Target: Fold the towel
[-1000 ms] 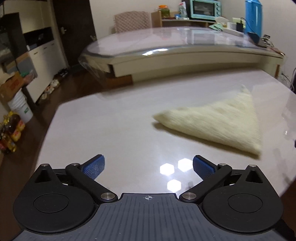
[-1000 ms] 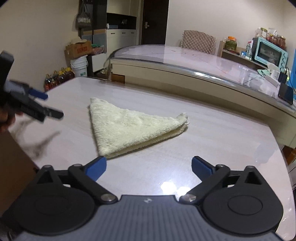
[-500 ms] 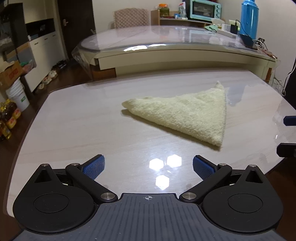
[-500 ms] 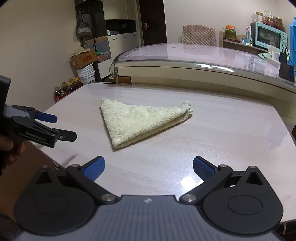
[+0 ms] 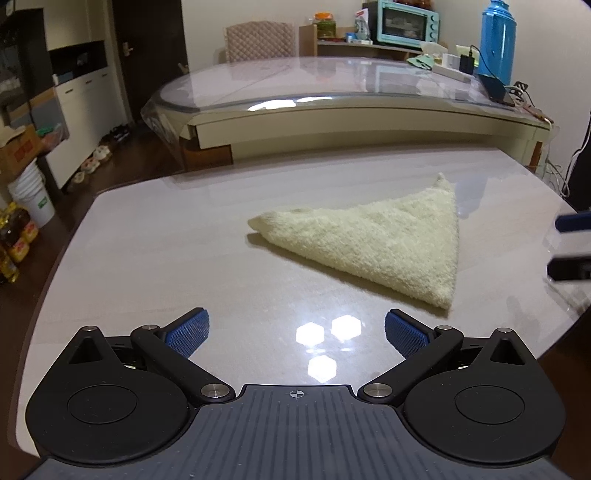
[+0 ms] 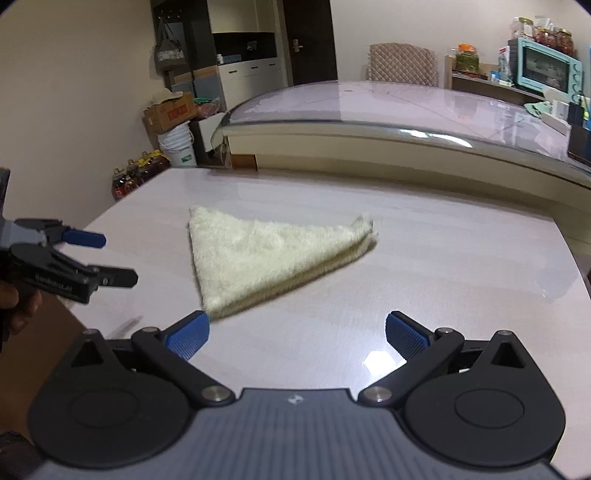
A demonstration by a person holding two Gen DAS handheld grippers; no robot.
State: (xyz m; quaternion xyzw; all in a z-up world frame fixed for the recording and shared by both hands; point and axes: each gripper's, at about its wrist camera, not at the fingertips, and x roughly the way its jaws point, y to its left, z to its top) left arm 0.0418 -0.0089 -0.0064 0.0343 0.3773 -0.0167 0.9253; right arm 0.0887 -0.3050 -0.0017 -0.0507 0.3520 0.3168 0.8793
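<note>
- The towel (image 5: 384, 243) lies flat on the pale table (image 5: 147, 258), folded into a triangle, and neither tool touches it.
- Your left gripper (image 5: 297, 334) hangs over the near edge with its blue pads spread wide and nothing between them; the towel sits ahead and off to its right.
- Your right gripper (image 6: 297, 334) is spread wide too, empty, and the towel's near corner lies just ahead of its left pad (image 6: 188, 334). That makes it the nearer tool, by my read.
- From the right wrist view the towel (image 6: 266, 254) shows its long folded edge running from that near corner away to the far right tip, layers stacked along it.
- The left gripper (image 6: 107, 258) shows at the left of that view, just beside the towel's left edge, fingers parted.
- Nothing stands between either tool and the cloth. The second table (image 5: 332, 107), the blue flask (image 5: 496, 40) and the oven (image 5: 408, 20) sit well back.
- If another fold follows, it likely turns on the near corner and far tip.
</note>
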